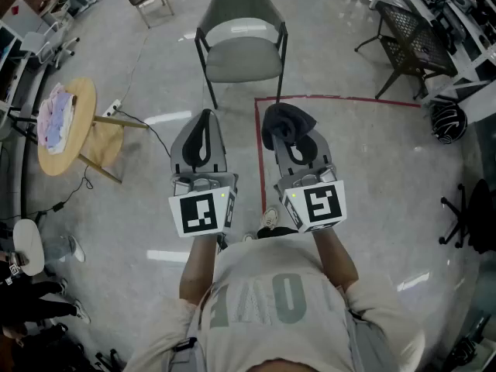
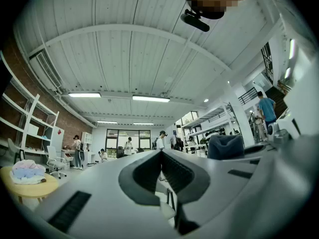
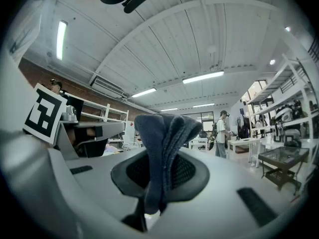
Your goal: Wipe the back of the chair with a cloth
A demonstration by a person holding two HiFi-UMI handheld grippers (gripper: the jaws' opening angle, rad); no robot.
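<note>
Step in hand, as I judge it: approach. The wipe has not begun.

1. Jaw state. The right gripper (image 3: 158, 171) has its jaws pinching the cloth (image 3: 162, 133). The dark fabric runs up between them and stands past the jaw tips as a folded wad. The left gripper (image 2: 160, 156) has its jaws pressed together with nothing between them.

2. Target. The chair (image 1: 242, 59) stands on the floor well ahead of both sets of jaws, with its seat turned toward me. The backrest (image 1: 242, 6) is the part farthest from the jaws, beyond the seat.

3. Approach. I would carry the right jaws forward over the seat, or round the chair's side, until the wad meets the backrest before the jaw tips do. The fabric protrudes only a little, so I would present it flat-on. A steep angle risks the hard tips scraping the shell.

4. Stroke. I would press lightly and sweep along the curve of the backrest from edge to edge, overlapping the passes from the top rim down. The chair looks light on its thin legs, so heavy pressure would likely push or tip it.

5. Support. The left jaws are free. I would set them against the chair's frame on the side opposite the stroke to steady it. I would also grip the cloth firmly so the wad does not drag out.
</note>
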